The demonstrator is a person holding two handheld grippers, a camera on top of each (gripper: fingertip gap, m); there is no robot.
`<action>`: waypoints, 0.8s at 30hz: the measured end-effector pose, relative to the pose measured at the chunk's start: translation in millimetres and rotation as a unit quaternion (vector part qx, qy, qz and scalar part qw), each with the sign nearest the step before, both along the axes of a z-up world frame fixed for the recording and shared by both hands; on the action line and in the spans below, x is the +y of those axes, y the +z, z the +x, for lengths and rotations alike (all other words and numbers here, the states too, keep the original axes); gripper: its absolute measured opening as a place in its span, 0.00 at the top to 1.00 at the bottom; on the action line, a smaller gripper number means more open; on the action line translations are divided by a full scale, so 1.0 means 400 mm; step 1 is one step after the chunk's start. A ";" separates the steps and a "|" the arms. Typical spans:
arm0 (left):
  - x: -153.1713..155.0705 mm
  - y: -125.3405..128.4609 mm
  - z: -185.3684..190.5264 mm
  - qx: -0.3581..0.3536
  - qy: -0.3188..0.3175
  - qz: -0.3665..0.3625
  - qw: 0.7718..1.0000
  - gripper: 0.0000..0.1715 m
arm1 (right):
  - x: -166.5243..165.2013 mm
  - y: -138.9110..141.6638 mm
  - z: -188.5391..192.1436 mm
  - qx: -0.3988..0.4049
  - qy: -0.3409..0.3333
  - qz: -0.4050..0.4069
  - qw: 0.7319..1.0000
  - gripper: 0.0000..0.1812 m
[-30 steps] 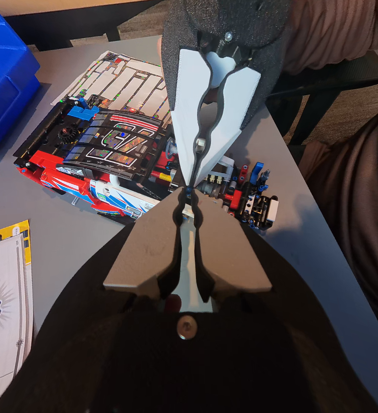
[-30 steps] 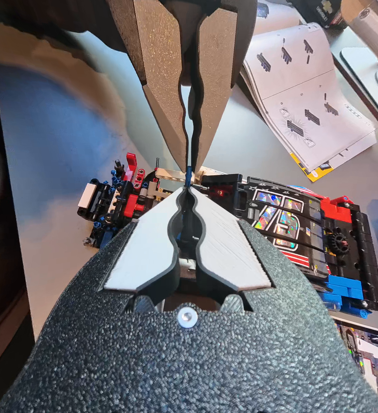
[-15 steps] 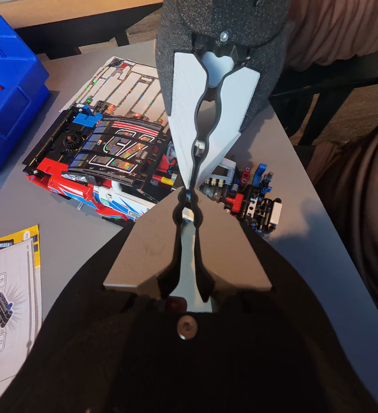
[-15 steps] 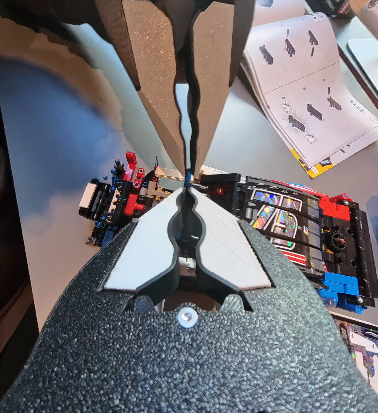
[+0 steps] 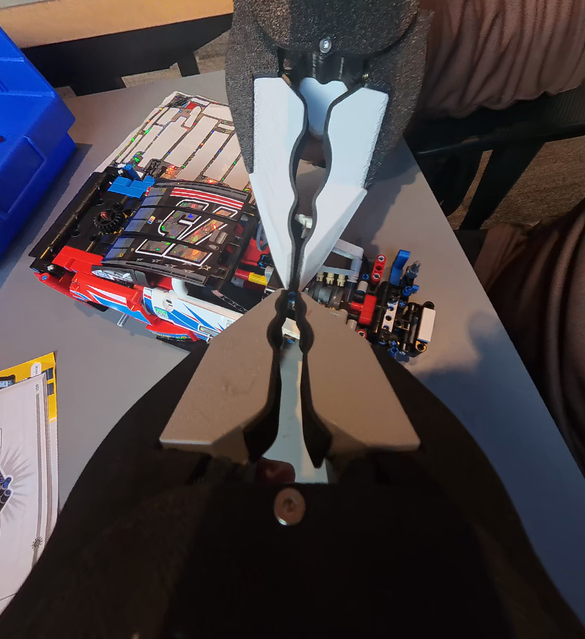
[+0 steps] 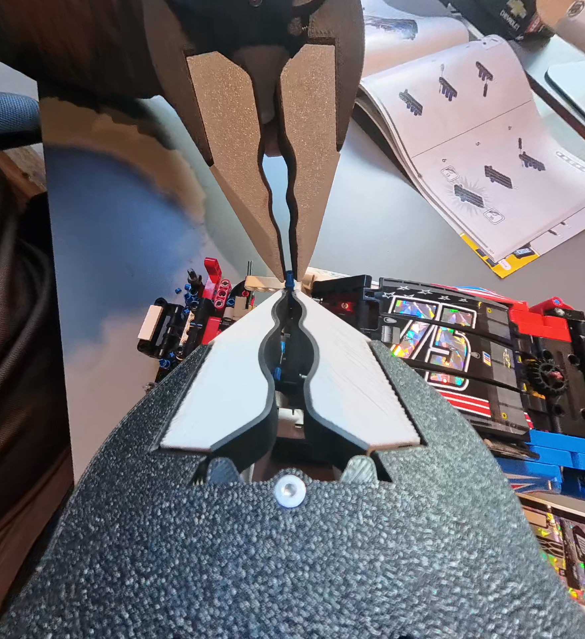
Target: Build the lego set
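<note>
Left wrist view: left gripper (image 5: 291, 304), grey fingers closed tip-to-tip against the white-fingered right gripper (image 5: 292, 285) on a small blue pin (image 5: 291, 295), held above the part-built lego race car (image 5: 166, 256) on the grey counter (image 5: 491, 432); step judged a hand-to-hand transfer or pin alignment, next calling for one side to release. Right wrist view: right gripper (image 6: 289, 294) closed on the same blue pin (image 6: 289, 279), left gripper (image 6: 288, 273) pinching its far end; counter edge near the car's nose, instruction booklet (image 6: 491, 145) well apart, open room between.
</note>
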State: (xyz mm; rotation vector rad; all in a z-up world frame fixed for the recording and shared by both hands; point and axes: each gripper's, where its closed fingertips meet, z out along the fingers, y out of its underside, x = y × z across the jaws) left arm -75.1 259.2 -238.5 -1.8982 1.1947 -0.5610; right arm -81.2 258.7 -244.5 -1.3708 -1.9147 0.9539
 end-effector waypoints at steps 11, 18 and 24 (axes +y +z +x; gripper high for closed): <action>0.006 -0.001 0.006 0.007 -0.004 0.003 1.000 0.99 | 0.001 0.007 0.005 0.016 0.016 0.007 1.000 0.98; 0.009 0.000 0.010 0.007 -0.005 0.002 1.000 0.99 | -0.006 -0.004 0.012 0.014 0.024 0.000 1.000 1.00; 0.012 -0.002 0.008 0.009 -0.005 0.001 1.000 0.99 | 0.009 0.003 0.015 0.025 0.011 0.016 0.999 0.95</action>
